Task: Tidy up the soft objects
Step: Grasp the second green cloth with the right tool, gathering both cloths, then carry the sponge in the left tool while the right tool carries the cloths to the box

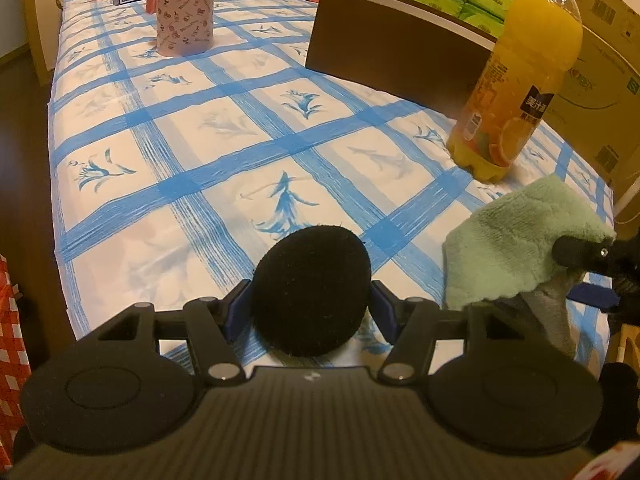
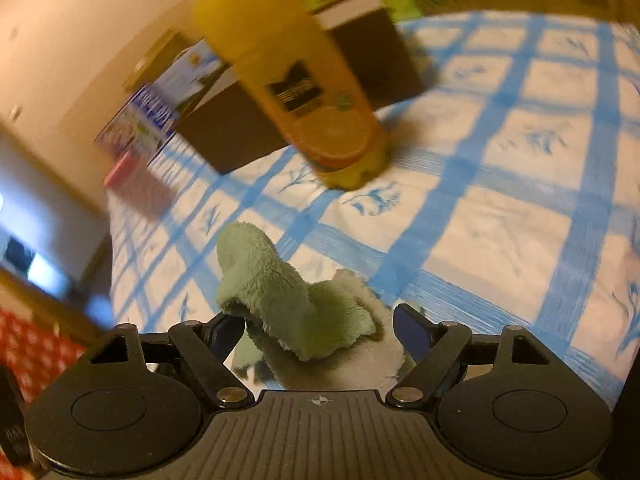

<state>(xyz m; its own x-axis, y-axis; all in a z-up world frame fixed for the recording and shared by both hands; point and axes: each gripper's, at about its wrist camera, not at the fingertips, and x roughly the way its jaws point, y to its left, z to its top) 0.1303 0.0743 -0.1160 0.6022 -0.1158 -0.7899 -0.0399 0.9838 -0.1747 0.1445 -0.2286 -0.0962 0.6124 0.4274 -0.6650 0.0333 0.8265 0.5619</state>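
Green cloth, plush and rumpled, lies on the counter just in front of the orange juice bottle, which serves as landmark. Counter carries a white covering with blue checks and flower prints. Behind the bottle stands a dark brown box; far beyond it to the left, a pink patterned canister. Right wrist view is blurred; bottle label unreadable. Left gripper, angled downward, is clamped on a black round sponge. Right gripper has its jaws spread wide, the cloth between them; contact with the pads cannot be confirmed.
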